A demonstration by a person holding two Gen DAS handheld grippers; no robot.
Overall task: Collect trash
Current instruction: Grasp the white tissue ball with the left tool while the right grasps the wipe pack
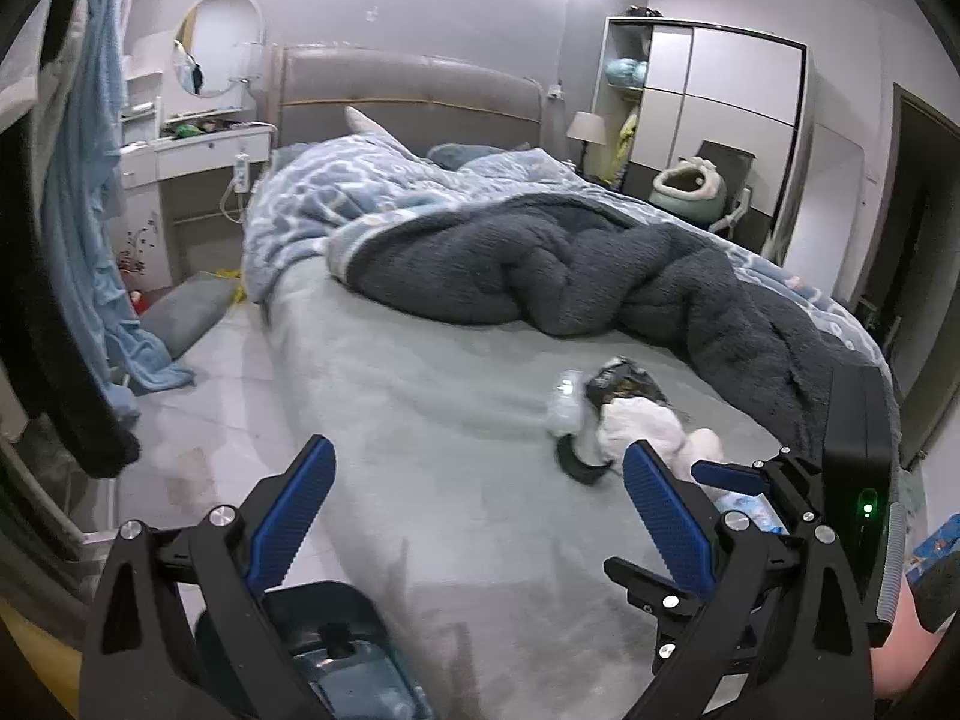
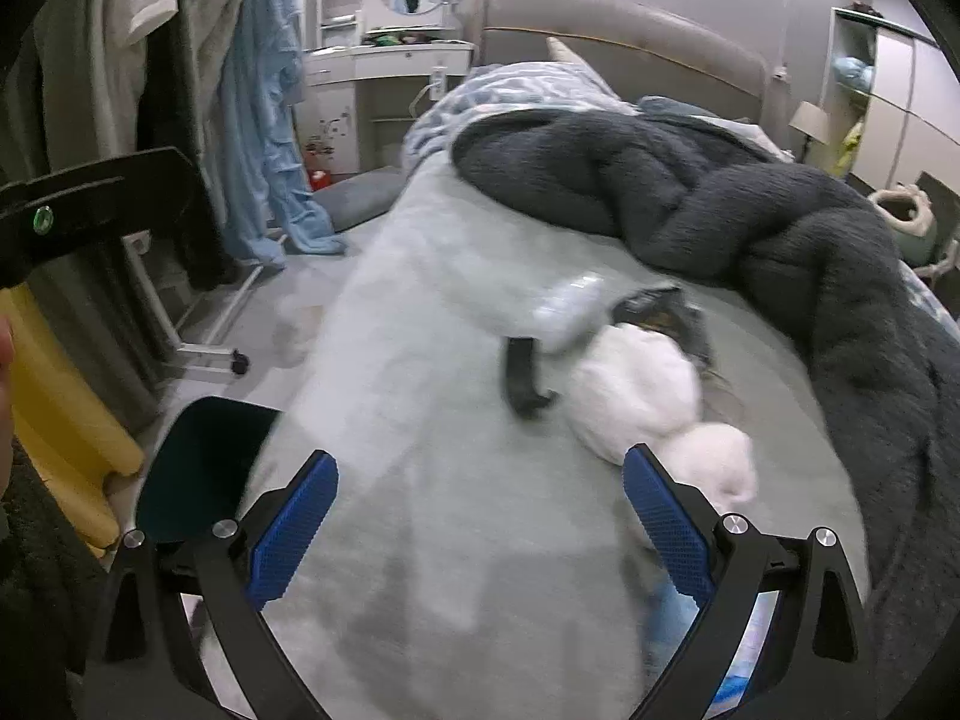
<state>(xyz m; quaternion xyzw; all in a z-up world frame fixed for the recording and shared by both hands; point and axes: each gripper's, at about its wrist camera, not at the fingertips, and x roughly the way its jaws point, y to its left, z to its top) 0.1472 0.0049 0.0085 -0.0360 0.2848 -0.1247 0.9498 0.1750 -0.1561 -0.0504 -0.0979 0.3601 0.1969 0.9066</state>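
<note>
Grey sheet covers the bed (image 1: 420, 420), and a dark blanket (image 1: 570, 276) lies bunched across its far half. On the sheet there is a small heap of trash: a crumpled clear bottle (image 1: 565, 405), a dark snack bag (image 1: 624, 387), white tissue (image 1: 642, 435) and a curved black piece (image 1: 579, 465), all touching or just beside each other.

From the left wrist view, the left gripper (image 1: 480, 501) has its jaws spread wide with nothing between them. The heap lies ahead of it and to the right, near the tip of the right finger. The right gripper (image 1: 735, 474) reaches in from the right edge, just beside the tissue.

From the right wrist view, the right gripper (image 2: 480, 501) also has wide jaws, and they are empty. The tissue (image 2: 636, 390) lies ahead and right, touching the tip of the right finger in the picture; the bottle (image 2: 567, 303) and black piece (image 2: 522, 381) are further ahead.
</note>
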